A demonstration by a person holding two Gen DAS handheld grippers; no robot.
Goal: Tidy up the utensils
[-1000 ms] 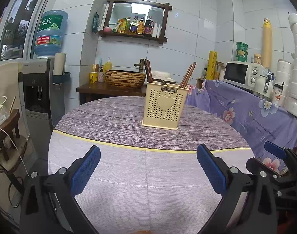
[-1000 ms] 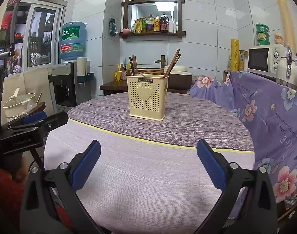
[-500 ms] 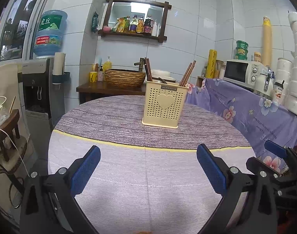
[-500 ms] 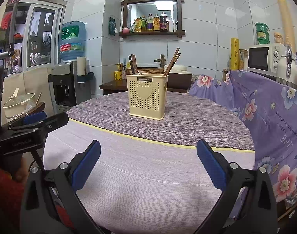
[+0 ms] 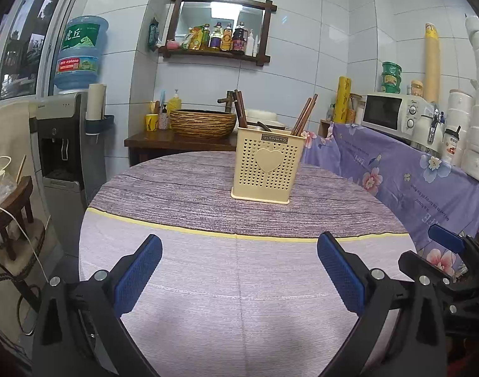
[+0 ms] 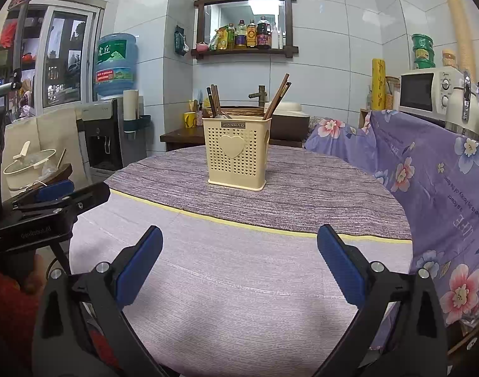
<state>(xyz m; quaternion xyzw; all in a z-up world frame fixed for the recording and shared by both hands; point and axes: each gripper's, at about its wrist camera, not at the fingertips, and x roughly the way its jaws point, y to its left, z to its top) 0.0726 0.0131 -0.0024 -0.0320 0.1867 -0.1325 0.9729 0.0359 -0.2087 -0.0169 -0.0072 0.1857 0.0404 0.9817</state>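
A cream perforated utensil holder with a heart on its front stands on the round table, also in the right wrist view. Brown chopsticks and a spoon handle stick out of it, as the right wrist view shows. My left gripper is open and empty, low over the near table half. My right gripper is open and empty, beside it at the same distance. The left gripper also shows at the left in the right wrist view.
A purple floral cloth covers the counter at right, with a microwave on it. A wicker basket sits on a dark side table behind. A water dispenser stands at left.
Both grippers have held nearly still and open; the view has shifted only slightly.
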